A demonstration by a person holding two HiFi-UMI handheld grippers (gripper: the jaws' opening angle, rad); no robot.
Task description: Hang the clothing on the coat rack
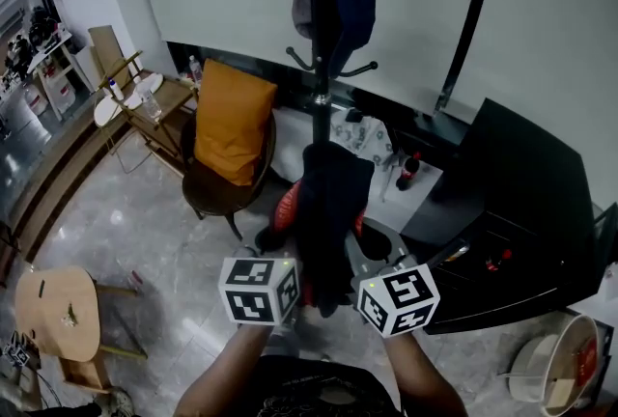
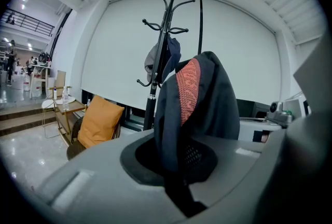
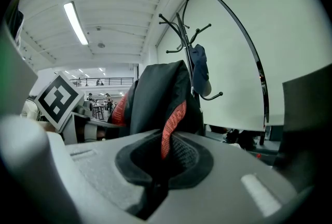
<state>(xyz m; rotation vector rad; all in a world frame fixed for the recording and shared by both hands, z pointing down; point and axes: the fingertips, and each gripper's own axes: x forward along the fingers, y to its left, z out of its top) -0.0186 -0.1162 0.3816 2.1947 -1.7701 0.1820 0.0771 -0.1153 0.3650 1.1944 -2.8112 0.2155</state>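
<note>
A dark navy garment (image 1: 328,212) with a red-orange lining is held up between both grippers in front of the black coat rack (image 1: 319,29). My left gripper (image 1: 290,282) is shut on the garment (image 2: 194,109) at its left side. My right gripper (image 1: 359,282) is shut on the same garment (image 3: 161,109) at its right side. The two grippers stand close together, below the cloth. A dark blue and grey cap (image 1: 338,5) hangs on an upper hook of the rack. The rack (image 2: 162,46) shows behind the cloth in the left gripper view and also in the right gripper view as the rack (image 3: 185,46).
A round chair with an orange cushion (image 1: 230,121) stands left of the rack. A black desk (image 1: 521,212) fills the right side. A small wooden stool (image 1: 60,314) sits at lower left, and a side table (image 1: 145,101) with bottles at the back left. A black arc lamp pole (image 1: 471,19) rises at right.
</note>
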